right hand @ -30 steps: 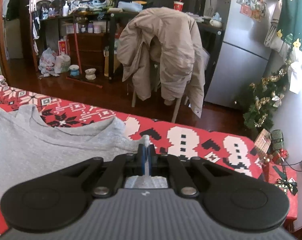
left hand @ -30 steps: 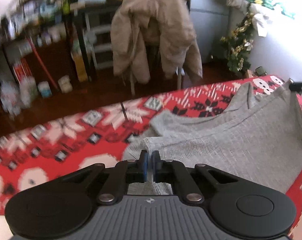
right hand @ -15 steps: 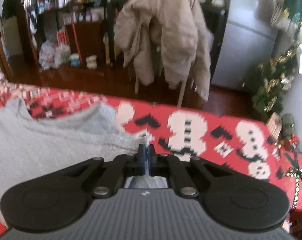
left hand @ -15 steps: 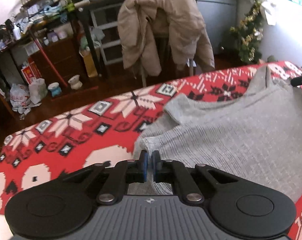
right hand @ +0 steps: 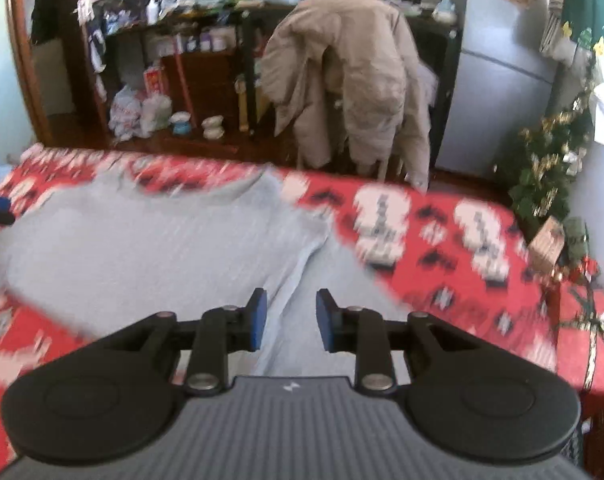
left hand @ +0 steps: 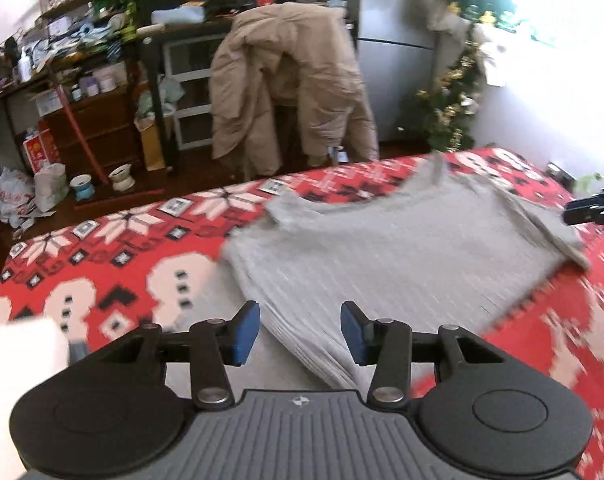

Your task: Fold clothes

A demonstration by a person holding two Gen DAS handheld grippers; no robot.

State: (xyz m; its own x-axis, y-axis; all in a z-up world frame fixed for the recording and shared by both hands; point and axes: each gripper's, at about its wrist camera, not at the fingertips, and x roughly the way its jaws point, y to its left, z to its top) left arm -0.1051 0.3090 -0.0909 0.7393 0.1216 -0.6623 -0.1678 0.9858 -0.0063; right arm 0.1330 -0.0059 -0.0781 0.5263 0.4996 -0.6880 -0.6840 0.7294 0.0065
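- On the red patterned blanket [left hand: 102, 280] lies the grey shirt [left hand: 381, 248], spread flat — left gripper [left hand: 300, 330] and right gripper [right hand: 290, 318] hover over its near edges, jaws apart, holding nothing
- Any next fold wants matched, even grips, I judge
- Neckline faces the far edge; long axis runs near-to-far
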